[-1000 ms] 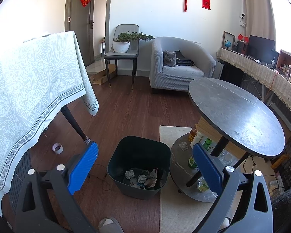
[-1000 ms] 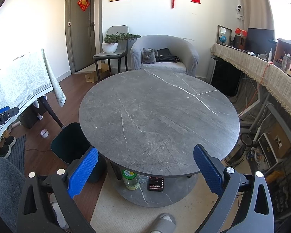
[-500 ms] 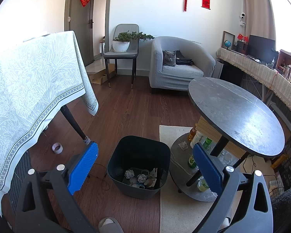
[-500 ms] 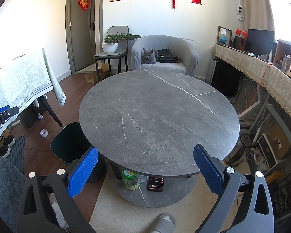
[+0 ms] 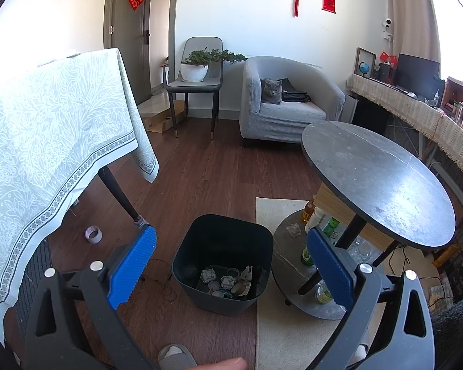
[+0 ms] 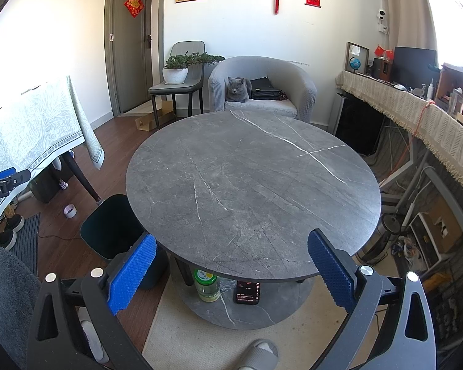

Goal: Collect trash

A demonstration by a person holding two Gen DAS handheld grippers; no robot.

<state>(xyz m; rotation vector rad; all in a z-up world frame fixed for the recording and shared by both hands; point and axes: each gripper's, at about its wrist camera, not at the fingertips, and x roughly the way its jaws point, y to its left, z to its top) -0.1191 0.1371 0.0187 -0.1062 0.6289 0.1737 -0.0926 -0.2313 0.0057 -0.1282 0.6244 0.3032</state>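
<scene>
Both tools gape wide, holding nothing: the left tool [image 5: 230, 265] hangs above the dark bin [image 5: 222, 262], where several crumpled wads [image 5: 227, 282] lie. The right tool [image 6: 230, 266] hovers over the round bench [image 6: 253, 191]. One more wad [image 5: 293, 229] sits on the lower shelf.

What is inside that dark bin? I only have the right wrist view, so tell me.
Observer: The bin holds crumpled paper balls and other scraps at its bottom.
Operator: Check the round table's lower shelf for leftover trash.
Observer: One crumpled wad lies on the lower shelf, on the side toward the bin, beside the bottles.
Operator: Report the left gripper.
Observer: The left gripper is open and empty, aimed at the bin.
</scene>
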